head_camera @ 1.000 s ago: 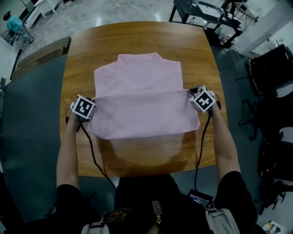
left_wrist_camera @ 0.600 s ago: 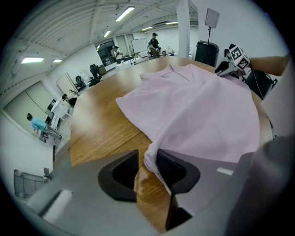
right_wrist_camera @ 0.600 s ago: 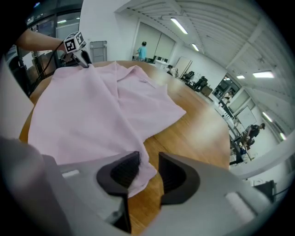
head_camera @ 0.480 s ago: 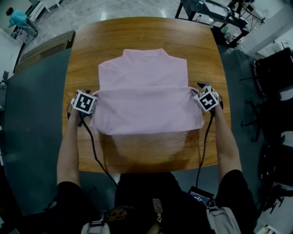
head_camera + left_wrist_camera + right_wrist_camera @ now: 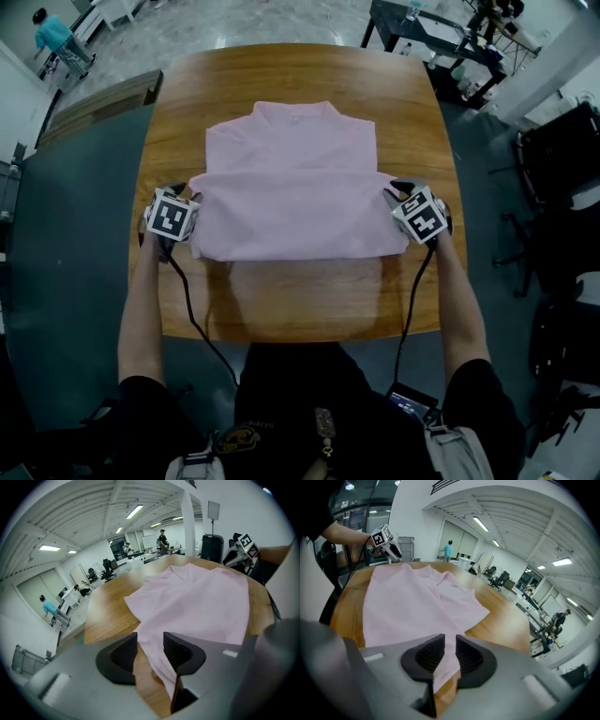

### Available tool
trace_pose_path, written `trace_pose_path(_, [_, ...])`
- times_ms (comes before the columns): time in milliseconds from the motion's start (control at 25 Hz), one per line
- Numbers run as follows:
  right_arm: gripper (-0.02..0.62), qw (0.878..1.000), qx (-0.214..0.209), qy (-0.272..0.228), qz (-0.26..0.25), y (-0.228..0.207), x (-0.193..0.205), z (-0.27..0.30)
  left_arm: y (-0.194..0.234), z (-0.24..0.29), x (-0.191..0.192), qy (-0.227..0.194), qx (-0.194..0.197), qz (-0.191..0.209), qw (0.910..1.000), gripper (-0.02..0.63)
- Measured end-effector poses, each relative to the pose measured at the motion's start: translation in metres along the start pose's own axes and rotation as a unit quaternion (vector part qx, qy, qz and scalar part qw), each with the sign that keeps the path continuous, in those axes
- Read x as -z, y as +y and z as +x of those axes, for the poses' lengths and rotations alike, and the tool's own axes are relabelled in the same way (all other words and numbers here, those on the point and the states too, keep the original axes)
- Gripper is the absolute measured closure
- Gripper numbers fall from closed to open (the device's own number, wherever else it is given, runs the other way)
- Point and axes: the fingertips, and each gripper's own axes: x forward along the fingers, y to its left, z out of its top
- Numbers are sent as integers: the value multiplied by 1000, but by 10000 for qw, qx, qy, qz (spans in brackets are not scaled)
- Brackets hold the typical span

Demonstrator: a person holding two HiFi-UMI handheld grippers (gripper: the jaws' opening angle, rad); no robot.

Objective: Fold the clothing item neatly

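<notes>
Now the folded shirt [image 5: 295,187] lies on the table [image 5: 281,75]. Our left gripper [image 5: 150,649] has just been opening, our right gripper [image 5: 450,652] closing. Both stand unclamped around its fold ends, presumably letting it settle.

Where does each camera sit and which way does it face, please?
Head view: on the head, steeply down at pink shirt on table; forearms, left tool, right tool show.
Left gripper view: on left tool, facing right tool across shirt; own jaws, just opening, straddle shirt edge.
Right gripper view: on right tool, facing left tool; own jaws, just closing, straddle shirt edge.
All share the shirt.
</notes>
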Motion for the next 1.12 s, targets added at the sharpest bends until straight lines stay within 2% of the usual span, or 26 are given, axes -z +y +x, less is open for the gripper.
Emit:
trace_pose_path(120, [546,9992,-375,134,1,32,12,3,-36,3,5,37,359,277,9990,423])
trace_pose_path(280, [554,9972,-564,474,81,51,39,11,-47,12,27,378,284,491,9977,440])
trace_pose_path(400, [554,9968,-464,587,267,41,58,19,-44,20,44,564,205,477,9971,451])
trace_pose_path(560, [554,9968,-440,486,451,34,64,32,-35,28,48,448,27,200,9988,451])
trace_pose_path(880, [554,9993,-157,132,309,15,31,-4,-40,-16,17,106,-132,55,9998,456])
trace_pose_path(1040, [553,9994,-63,-164,282,2,5,-27,-35,-48,-25,-321,-408,296,9982,468])
trace_pose_path(1120, [552,9987,-4,-389,317,-7,-15,-35,-32,-58,-44,-486,-383,305,9976,495])
